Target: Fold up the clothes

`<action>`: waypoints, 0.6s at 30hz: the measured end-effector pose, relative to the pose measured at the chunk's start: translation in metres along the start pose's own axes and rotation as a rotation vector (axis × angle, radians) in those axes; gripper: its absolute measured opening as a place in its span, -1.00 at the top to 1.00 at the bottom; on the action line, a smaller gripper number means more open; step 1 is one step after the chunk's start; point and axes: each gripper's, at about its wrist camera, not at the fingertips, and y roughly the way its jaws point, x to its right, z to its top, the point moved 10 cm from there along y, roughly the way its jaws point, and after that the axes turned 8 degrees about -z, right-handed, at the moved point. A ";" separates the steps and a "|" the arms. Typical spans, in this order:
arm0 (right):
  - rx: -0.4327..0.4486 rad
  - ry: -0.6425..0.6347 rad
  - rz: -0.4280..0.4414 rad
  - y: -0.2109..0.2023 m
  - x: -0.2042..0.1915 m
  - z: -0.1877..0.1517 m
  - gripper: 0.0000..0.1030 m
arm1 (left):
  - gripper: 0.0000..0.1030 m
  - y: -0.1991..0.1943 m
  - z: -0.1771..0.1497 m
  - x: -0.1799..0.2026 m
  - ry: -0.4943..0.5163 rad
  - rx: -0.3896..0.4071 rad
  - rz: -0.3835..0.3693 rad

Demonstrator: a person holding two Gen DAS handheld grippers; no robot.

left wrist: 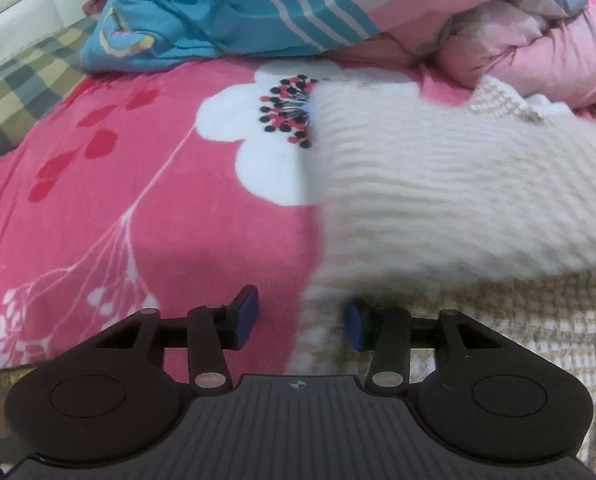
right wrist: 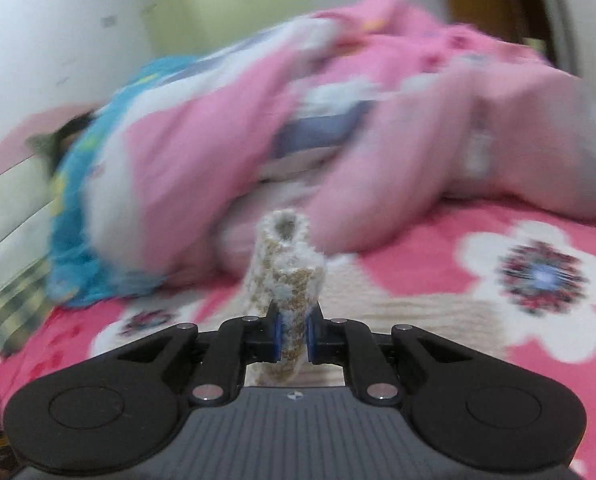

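Left wrist view: the left gripper (left wrist: pixel 301 320) hovers with its jaws spread and nothing pinched, one blue pad over the pink floral bedspread (left wrist: pixel 146 200), the other at the edge of the cream knit sweater (left wrist: pixel 438 200). The sweater lies toward the right side of the bed, blurred, with the heaped pink quilt (left wrist: pixel 538 48) behind it and a blue striped cloth (left wrist: pixel 218 12) at the far edge. In the right wrist view, the right gripper (right wrist: pixel 292 336) is clamped on a bunched fold of the sweater (right wrist: pixel 286 264), which stands up between its pads.
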 end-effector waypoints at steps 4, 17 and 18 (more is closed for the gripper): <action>-0.105 0.189 -0.053 0.020 0.060 -0.025 0.79 | -0.11 -0.002 -0.002 0.010 0.071 0.005 0.013; -0.074 0.222 -0.039 0.010 0.075 -0.015 0.79 | -0.09 -0.058 0.003 0.004 -0.154 0.000 -0.262; -0.092 0.239 -0.046 0.013 0.081 -0.020 0.79 | -0.09 -0.063 0.008 0.002 -0.191 0.021 -0.280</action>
